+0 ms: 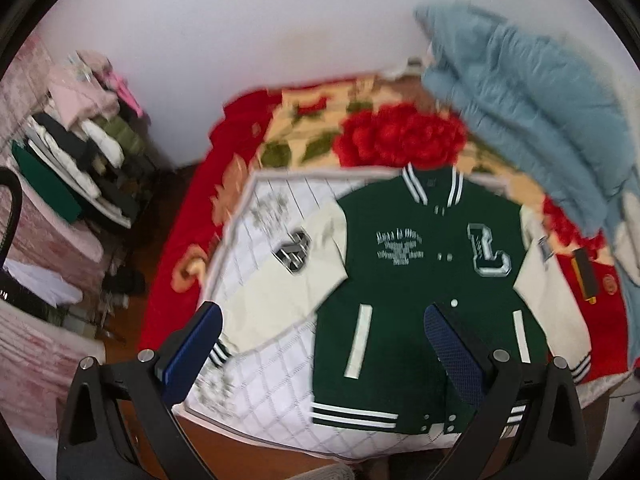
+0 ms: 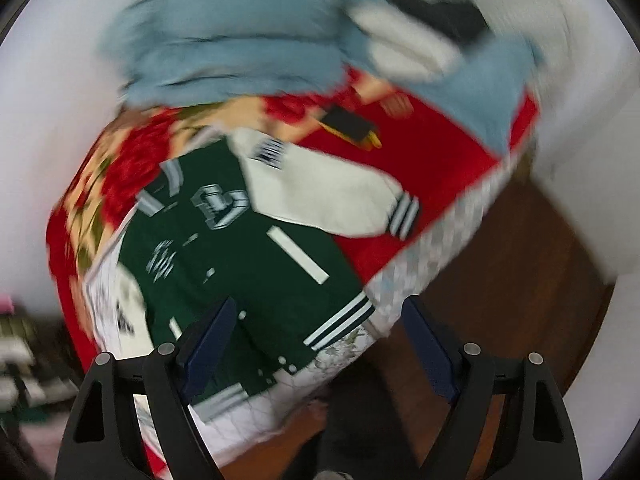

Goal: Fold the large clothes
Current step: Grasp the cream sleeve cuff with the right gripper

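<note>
A green varsity jacket (image 1: 416,280) with cream sleeves and a white letter patch lies flat, front up, on a white quilted sheet (image 1: 264,392) on the bed. Its sleeves are spread to both sides. My left gripper (image 1: 324,320) is open and empty, held above the jacket's lower half. In the right wrist view the jacket (image 2: 240,256) lies at an angle. My right gripper (image 2: 318,320) is open and empty above the jacket's hem corner at the bed's edge. Both views are blurred.
A red floral blanket (image 1: 400,136) covers the bed. A pale blue quilt (image 1: 532,112) is heaped at the far right. A small black and yellow object (image 1: 585,276) lies beside the right sleeve. A rack of stacked clothes (image 1: 80,160) stands to the left. Brown floor (image 2: 500,280) lies beside the bed.
</note>
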A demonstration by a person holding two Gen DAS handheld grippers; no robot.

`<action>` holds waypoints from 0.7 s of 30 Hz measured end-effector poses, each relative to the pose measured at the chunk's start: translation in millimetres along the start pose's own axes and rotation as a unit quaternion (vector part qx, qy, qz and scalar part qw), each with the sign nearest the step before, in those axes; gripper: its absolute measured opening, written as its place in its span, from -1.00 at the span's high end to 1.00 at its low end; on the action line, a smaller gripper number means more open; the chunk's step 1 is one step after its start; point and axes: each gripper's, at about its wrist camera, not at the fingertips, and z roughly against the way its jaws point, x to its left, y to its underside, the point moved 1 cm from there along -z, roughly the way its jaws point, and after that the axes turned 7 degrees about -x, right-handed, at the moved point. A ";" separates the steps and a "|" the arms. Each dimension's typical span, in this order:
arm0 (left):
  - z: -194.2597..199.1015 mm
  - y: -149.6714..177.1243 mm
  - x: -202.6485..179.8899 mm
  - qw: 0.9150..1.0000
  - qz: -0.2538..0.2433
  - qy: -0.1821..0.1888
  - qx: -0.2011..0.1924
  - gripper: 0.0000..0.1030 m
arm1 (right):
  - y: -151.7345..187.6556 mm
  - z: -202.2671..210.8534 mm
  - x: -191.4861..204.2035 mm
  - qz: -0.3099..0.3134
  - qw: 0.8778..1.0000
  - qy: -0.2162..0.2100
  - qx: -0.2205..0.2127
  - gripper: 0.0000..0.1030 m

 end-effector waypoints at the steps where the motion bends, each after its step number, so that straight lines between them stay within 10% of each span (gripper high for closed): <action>1: -24.7 0.8 -14.4 1.000 0.000 -0.008 0.016 -1.00 | -7.0 -30.1 -17.3 -0.032 0.999 -0.006 0.015 -0.68; 9: -172.3 28.9 -92.4 0.995 -0.002 -0.034 0.097 -1.00 | -14.1 -267.5 -94.3 -0.217 0.969 -0.043 0.111 -0.68; 15: -249.1 50.2 -144.8 0.991 -0.021 -0.032 0.125 -1.00 | -11.6 -361.9 -106.7 -0.347 0.931 -0.089 0.067 -0.65; 18: -284.1 50.8 -174.2 0.991 -0.040 -0.022 0.123 -1.00 | -11.6 -372.1 -105.3 -0.389 0.918 -0.071 0.012 -0.23; 21: -308.4 47.7 -195.3 0.991 -0.056 -0.016 0.117 -1.00 | -15.5 -366.6 -94.7 -0.397 0.915 -0.061 -0.037 0.61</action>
